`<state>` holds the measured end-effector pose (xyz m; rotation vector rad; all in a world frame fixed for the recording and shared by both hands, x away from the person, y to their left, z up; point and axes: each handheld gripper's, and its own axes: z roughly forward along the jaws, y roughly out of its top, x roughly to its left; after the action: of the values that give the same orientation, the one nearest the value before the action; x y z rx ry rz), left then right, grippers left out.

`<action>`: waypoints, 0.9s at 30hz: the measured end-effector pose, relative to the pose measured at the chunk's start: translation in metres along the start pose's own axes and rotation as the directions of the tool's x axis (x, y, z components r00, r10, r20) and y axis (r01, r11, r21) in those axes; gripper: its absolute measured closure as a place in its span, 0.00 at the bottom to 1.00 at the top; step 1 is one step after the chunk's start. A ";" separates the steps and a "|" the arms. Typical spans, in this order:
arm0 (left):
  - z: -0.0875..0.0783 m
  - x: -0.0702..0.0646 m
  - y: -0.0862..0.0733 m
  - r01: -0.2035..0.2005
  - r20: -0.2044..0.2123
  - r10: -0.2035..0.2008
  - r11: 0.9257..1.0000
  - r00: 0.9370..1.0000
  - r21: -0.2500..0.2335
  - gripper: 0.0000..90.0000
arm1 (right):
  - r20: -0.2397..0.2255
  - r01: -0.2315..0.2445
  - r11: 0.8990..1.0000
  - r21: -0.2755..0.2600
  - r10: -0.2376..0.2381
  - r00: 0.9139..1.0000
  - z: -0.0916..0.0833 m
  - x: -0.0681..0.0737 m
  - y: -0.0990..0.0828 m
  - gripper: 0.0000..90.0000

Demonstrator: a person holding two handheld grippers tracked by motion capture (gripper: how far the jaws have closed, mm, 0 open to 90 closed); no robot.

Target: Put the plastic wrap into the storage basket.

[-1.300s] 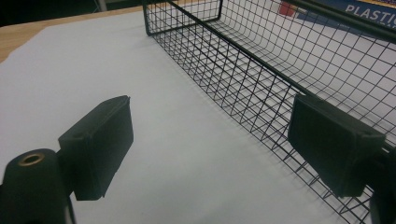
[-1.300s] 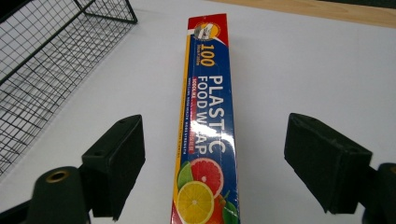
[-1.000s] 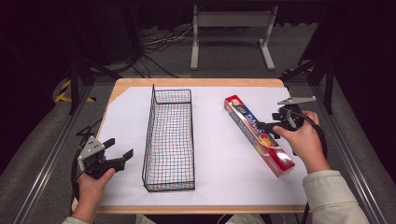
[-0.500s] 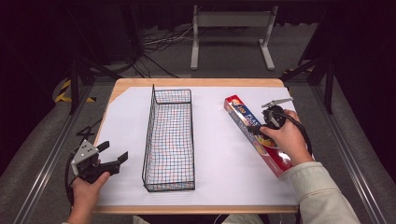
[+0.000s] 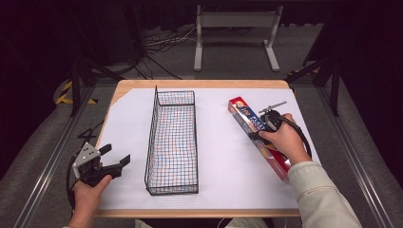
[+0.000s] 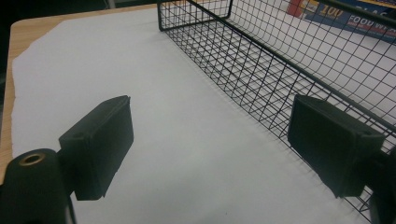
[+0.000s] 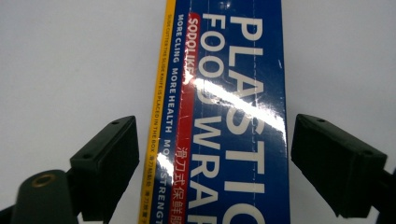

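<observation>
1. Since the right gripper [image 5: 267,121] hangs over the long blue-and-red cardboard box of plastic food wrap [image 5: 259,137] w/ jaws spread wide either side and not touching it, we judge the step in hand is the grasp; the box lies flat on the white paper sheet [image 5: 218,142], right of the black wire-mesh basket [image 5: 172,137] and well apart from it.
2. We'd keep the box [image 7: 224,116] centred between the pads [image 7: 105,165]: right gripper view shows a gap on both sides, so we lower straight, no tilt.
3. We close across the narrow width, not the length, approx. mid-box, so it won't swing when lifted.
4. Glossy card is slippery, so we squeeze firm but don't crush the carton.
5. The left gripper [image 5: 114,161] sits near the table's left edge, jaws released, holding nothing; its own view shows the basket wall [image 6: 280,70] just beside one pad. We keep it off the basket unless steadying is needed.
6. We lift clear of the rim before crossing, if the basket is the goal.
</observation>
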<state>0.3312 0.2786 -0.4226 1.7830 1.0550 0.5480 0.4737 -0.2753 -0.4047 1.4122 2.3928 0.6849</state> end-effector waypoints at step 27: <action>0.001 0.002 -0.001 0.013 -0.002 -0.013 1.000 1.000 -0.004 0.17 | 0.053 -0.035 0.978 0.207 0.024 0.998 0.013 0.007 0.013 0.44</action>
<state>0.3326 0.2797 -0.4245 1.7714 1.0659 0.5433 0.4857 -0.2605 -0.4090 1.5284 2.4675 0.4093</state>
